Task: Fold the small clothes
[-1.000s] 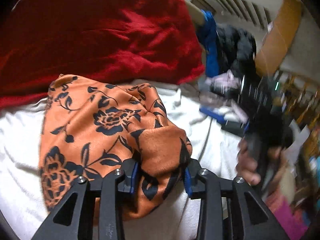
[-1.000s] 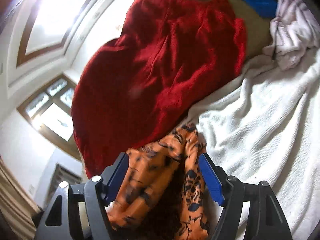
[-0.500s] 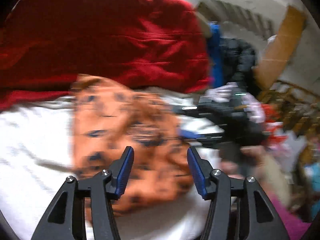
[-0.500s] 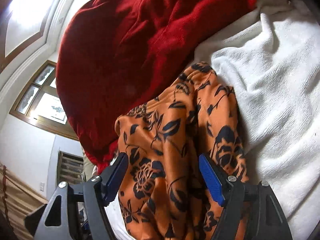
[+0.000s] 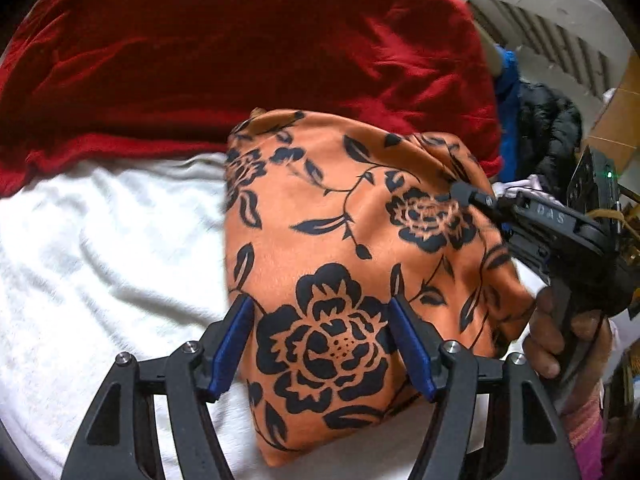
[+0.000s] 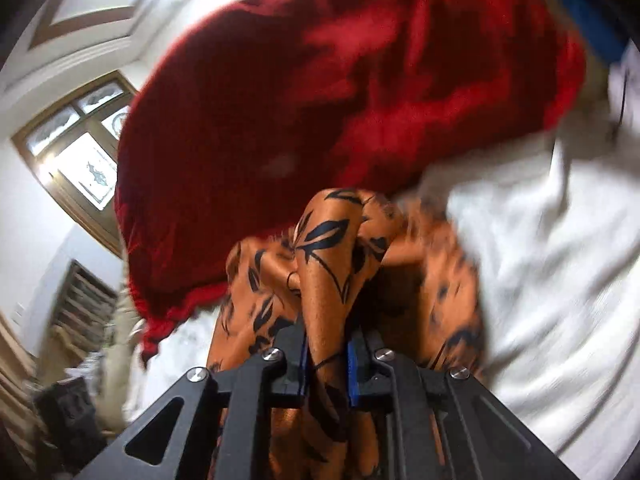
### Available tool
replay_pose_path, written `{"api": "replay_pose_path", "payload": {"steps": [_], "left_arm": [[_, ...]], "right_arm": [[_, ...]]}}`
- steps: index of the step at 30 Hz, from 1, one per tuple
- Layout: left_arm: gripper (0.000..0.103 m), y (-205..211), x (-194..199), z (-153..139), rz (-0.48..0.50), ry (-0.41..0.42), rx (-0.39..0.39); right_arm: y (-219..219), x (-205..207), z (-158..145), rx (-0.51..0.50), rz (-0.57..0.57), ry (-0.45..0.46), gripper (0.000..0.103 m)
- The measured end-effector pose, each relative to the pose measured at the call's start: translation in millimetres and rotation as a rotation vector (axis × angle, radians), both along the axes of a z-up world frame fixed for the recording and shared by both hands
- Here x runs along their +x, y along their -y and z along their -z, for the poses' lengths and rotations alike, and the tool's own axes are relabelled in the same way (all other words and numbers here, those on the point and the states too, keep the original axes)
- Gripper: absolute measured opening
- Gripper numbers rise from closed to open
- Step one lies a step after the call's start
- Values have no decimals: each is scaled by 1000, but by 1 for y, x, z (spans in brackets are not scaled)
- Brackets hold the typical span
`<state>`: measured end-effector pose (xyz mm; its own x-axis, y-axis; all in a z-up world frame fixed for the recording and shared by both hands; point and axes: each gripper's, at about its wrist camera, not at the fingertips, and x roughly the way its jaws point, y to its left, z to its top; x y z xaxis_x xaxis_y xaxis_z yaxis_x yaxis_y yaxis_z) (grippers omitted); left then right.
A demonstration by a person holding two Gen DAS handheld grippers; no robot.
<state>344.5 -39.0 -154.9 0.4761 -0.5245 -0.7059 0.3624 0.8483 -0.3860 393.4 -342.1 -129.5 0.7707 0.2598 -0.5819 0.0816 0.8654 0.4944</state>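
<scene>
My right gripper (image 6: 326, 360) is closing, pinching the orange floral cloth (image 5: 344, 264); my left gripper (image 5: 322, 344), at six o'clock, is opening over it.

A patterned garment (image 5: 332, 248) lies bunched on a towel (image 5: 100, 264) spread across the bed, its far edge against a blanket (image 5: 240, 48) heaped behind. The left gripper (image 5: 320, 344) hovers over its near end; the right gripper (image 6: 326, 356) clamps a fold at its right side.

Bedroom, white bedding (image 5: 100, 248) (rumpled), red blanket (image 5: 240, 52)
</scene>
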Motion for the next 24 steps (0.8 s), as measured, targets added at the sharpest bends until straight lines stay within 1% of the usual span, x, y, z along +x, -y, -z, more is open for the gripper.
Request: {"api": "replay_pose_path", "payload": {"steps": [2, 3, 5, 6, 7, 8, 9, 10, 11, 12, 13, 14, 15, 17, 18, 20, 21, 22, 23, 24], "left_arm": [[71, 8, -2, -4, 15, 27, 13], [72, 12, -2, -3, 19, 50, 49], [75, 18, 1, 7, 14, 55, 141], [76, 22, 6, 22, 31, 7, 181], [76, 20, 11, 32, 46, -43, 172], [76, 16, 13, 40, 45, -91, 154], [76, 12, 13, 45, 35, -128, 124], [76, 7, 13, 46, 30, -143, 98], [76, 4, 12, 44, 32, -138, 98], [76, 1, 10, 39, 32, -117, 108], [76, -2, 8, 33, 21, -83, 118], [76, -4, 6, 31, 13, -67, 120], [76, -7, 5, 28, 6, -53, 122], [76, -7, 7, 26, 17, -49, 135], [76, -5, 7, 30, 32, -57, 159], [76, 2, 7, 36, 44, -66, 170], [76, 8, 7, 39, 49, -70, 169], [76, 9, 6, 35, 56, -73, 164], [77, 9, 6, 36, 62, -73, 158], [79, 8, 7, 36, 64, -75, 154]], "right_arm": [[4, 5, 1, -14, 7, -16, 15], [6, 8, 8, -26, 17, -48, 15], [9, 20, 38, -117, 80, -158, 15], [13, 25, 54, -127, 91, -224, 15], [23, 24, 63, -83, 89, -262, 18], [26, 24, 64, -45, 90, -266, 18], [30, 21, 56, -13, 92, -261, 18], [32, 18, 48, 2, 97, -248, 18], [33, 14, 37, -2, 121, -218, 18], [31, 6, 18, -32, 165, -157, 18], [28, 4, 5, -48, 176, -118, 18], [22, 3, -8, -57, 157, -75, 18], [14, 7, -16, -57, 106, -53, 18], [-2, 22, -19, -54, 18, -62, 19], [-10, 33, -12, -53, -1, -95, 19], [-14, 53, 13, -65, -8, -202, 19], [-13, 67, 33, -71, 2, -270, 19], [-10, 77, 51, -60, 3, -316, 20], [-3, 84, 69, 6, -16, -327, 20], [5, 83, 75, 76, -21, -290, 20]]}}
